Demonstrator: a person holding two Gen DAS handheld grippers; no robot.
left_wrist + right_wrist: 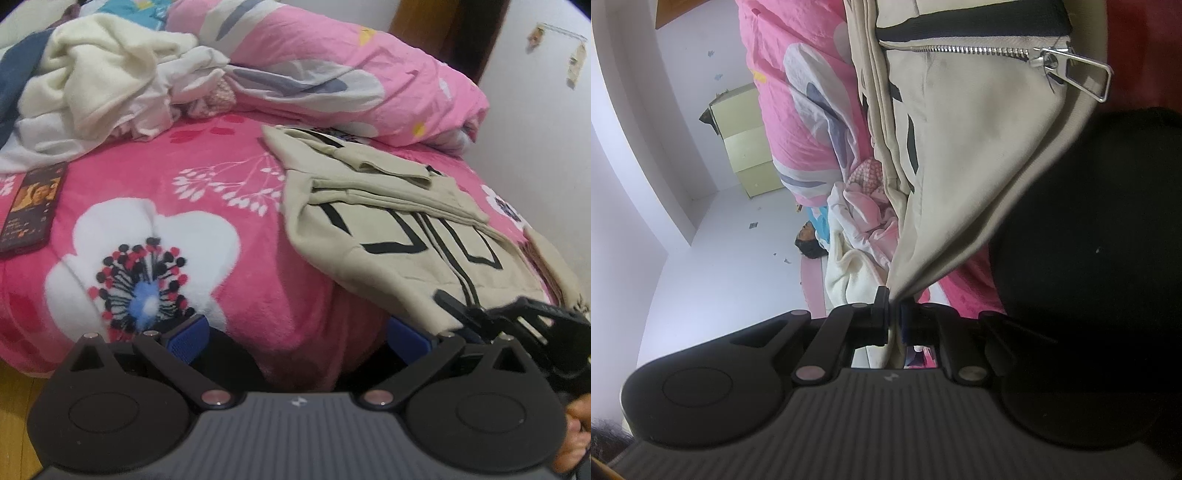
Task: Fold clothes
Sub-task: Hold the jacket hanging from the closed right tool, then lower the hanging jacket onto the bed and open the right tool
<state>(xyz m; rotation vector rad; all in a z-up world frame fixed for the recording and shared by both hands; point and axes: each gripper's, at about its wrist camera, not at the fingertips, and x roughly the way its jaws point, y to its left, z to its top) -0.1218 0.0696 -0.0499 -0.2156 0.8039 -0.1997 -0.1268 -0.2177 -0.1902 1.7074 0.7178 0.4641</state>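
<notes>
My right hand-held gripper (894,317) is pinching the jacket (960,155) hem, ready to fold. The left hand-held gripper (295,332) hangs spread and empty over the bed (221,147).

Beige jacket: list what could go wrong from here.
1. The right gripper pinches only a thin edge of the beige jacket; it may slip out.
2. The metal zipper pull dangles free and could snag.
3. The phone lies on the blanket; dragging cloth might shift it.
</notes>
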